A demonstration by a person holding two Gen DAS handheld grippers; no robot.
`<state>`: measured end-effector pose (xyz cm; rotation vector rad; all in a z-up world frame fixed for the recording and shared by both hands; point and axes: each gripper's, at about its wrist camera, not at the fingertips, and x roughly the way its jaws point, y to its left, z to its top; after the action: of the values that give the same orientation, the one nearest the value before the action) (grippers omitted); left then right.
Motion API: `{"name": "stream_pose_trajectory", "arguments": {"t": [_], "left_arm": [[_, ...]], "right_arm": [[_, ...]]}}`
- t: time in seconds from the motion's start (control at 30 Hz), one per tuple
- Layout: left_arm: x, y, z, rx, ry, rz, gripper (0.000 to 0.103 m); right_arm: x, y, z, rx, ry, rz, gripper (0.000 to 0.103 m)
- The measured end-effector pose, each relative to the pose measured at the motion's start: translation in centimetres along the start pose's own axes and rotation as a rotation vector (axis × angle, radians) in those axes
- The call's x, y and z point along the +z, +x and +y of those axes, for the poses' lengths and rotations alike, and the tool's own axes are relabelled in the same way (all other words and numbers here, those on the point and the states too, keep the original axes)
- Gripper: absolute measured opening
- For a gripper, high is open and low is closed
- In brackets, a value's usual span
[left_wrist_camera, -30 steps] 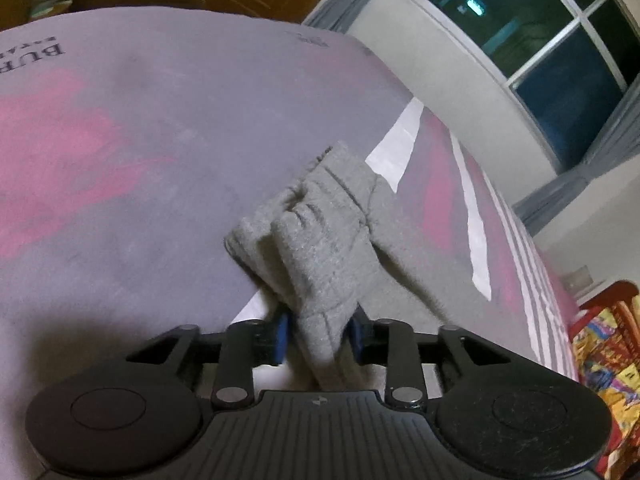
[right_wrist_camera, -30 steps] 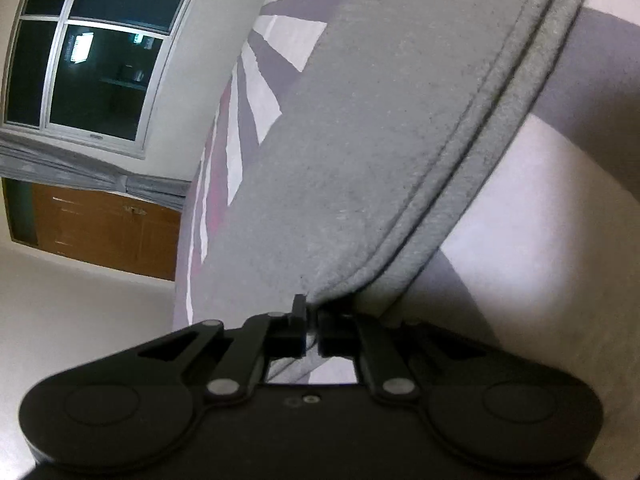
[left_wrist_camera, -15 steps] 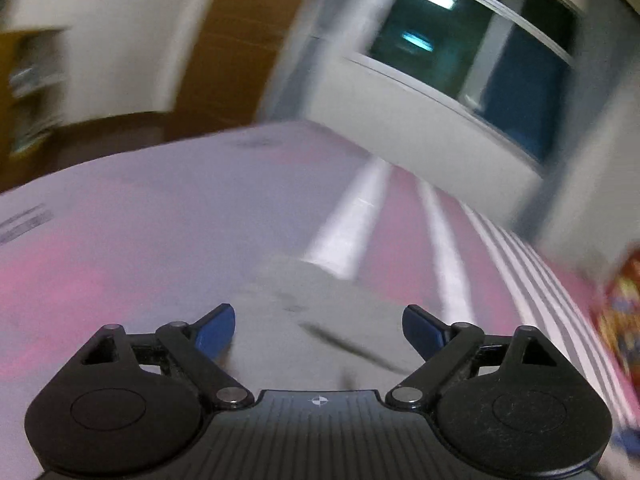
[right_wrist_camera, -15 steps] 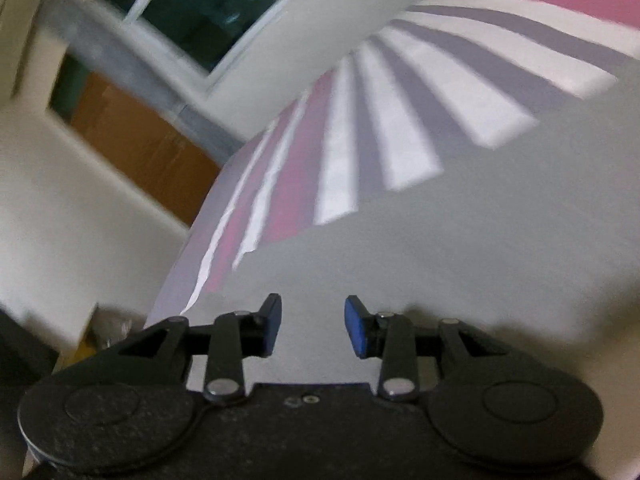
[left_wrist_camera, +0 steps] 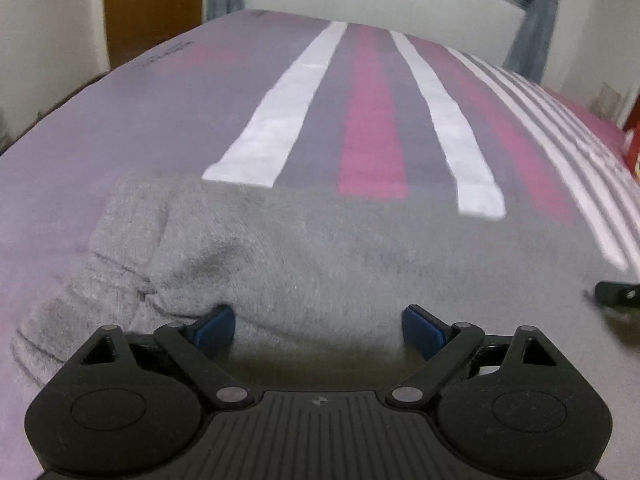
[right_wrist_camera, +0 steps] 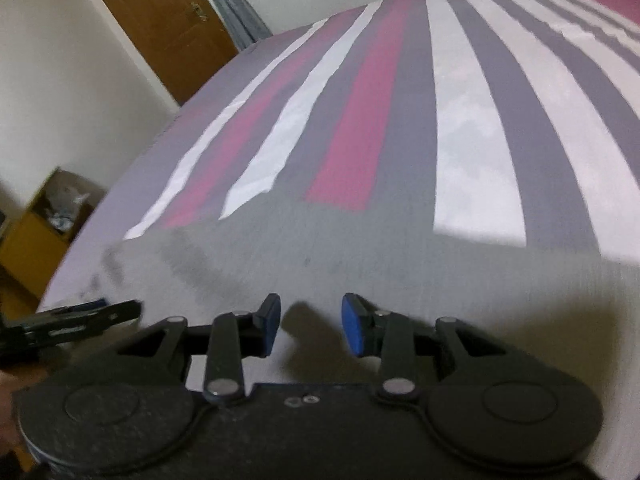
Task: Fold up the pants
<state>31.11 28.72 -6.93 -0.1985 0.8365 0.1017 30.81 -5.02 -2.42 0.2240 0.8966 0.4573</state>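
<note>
Grey fleece pants (left_wrist_camera: 320,256) lie flat across the striped bed, with a bunched ribbed end at the left (left_wrist_camera: 120,240). My left gripper (left_wrist_camera: 318,330) is open wide and empty, low over the near edge of the cloth. In the right wrist view the pants (right_wrist_camera: 360,256) spread across the foreground. My right gripper (right_wrist_camera: 308,326) is open and empty just above them. The left gripper's tip shows at the left edge of the right wrist view (right_wrist_camera: 80,316); the right gripper's tip shows at the right edge of the left wrist view (left_wrist_camera: 616,292).
The bed cover (left_wrist_camera: 372,120) has grey, white and pink stripes and runs far beyond the pants. A brown door (right_wrist_camera: 160,20) and a wooden cabinet (right_wrist_camera: 36,232) stand off the bed's left side. A red patterned object (left_wrist_camera: 632,148) sits at the far right.
Both grippers were shut on the grey pants and holding them up. They have let go and opened, and the pants now lie flat on the bed below them.
</note>
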Motion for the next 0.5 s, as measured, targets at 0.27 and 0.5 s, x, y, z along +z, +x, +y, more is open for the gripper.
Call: {"name": "stream_pose_trajectory", "arguments": {"t": [0.27,0.5], "left_arm": [[0.3,1.8,-4.0,-0.003,0.113,-0.044,0.091],[-0.8,0.8,-1.4,0.031,0.101,-0.050,0.091]], "right_arm": [[0.3,1.8,2.6,0.098,-0.035,-0.027,0.037],[-1.1,-1.8,-2.3,0.066,0.086,-0.074,0.026]]}}
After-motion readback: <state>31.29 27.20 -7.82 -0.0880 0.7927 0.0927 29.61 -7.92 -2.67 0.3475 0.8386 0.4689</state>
